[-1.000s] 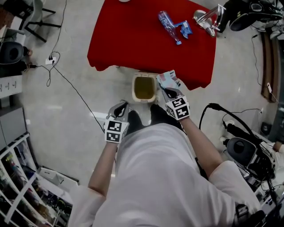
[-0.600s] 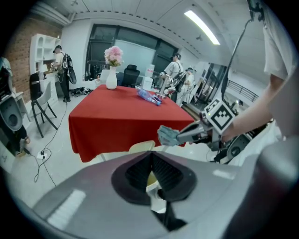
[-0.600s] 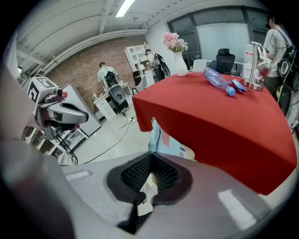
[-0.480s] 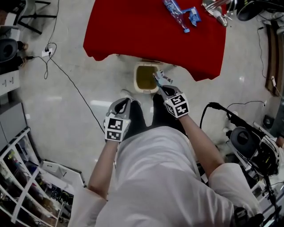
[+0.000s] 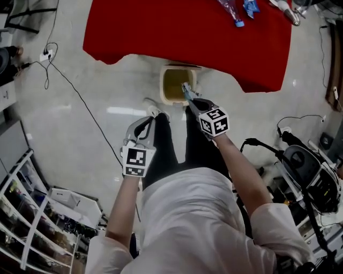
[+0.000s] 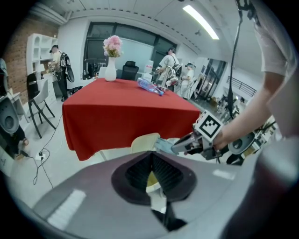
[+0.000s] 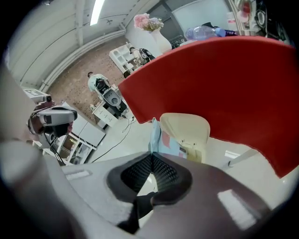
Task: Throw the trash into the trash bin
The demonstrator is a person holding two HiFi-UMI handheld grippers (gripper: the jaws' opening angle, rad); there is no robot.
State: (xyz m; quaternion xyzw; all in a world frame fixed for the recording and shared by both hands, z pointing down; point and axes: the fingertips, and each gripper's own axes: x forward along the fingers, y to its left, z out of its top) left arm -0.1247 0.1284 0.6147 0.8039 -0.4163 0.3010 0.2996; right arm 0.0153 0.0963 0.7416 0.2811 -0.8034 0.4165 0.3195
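A cream trash bin (image 5: 170, 85) stands on the floor at the red table's near edge. My right gripper (image 5: 188, 96) is shut on a light-blue wrapper (image 5: 185, 88), which hangs over the bin's right rim. In the right gripper view the wrapper (image 7: 161, 138) stands edge-on from the closed jaws (image 7: 152, 156), right in front of the bin (image 7: 189, 128). My left gripper (image 5: 146, 124) hangs lower left of the bin, beside the person's leg. Its jaws (image 6: 152, 155) are shut with nothing between them. The left gripper view shows the bin (image 6: 142, 141) and the right gripper (image 6: 180, 145) with the wrapper (image 6: 163, 144).
The red-clothed table (image 5: 187, 32) carries a plastic bottle (image 5: 231, 9) and a blue wrapper (image 5: 251, 6) at its far right. Cables (image 5: 80, 99) cross the floor at left. Shelving (image 5: 32, 214) stands lower left, equipment (image 5: 305, 171) at right. A white shoe (image 5: 153, 108) is near the bin.
Both grippers have sunk toward the floor. The right one has come down to the bin's rim and rolled, turning the wrapper from flat to edge-on.
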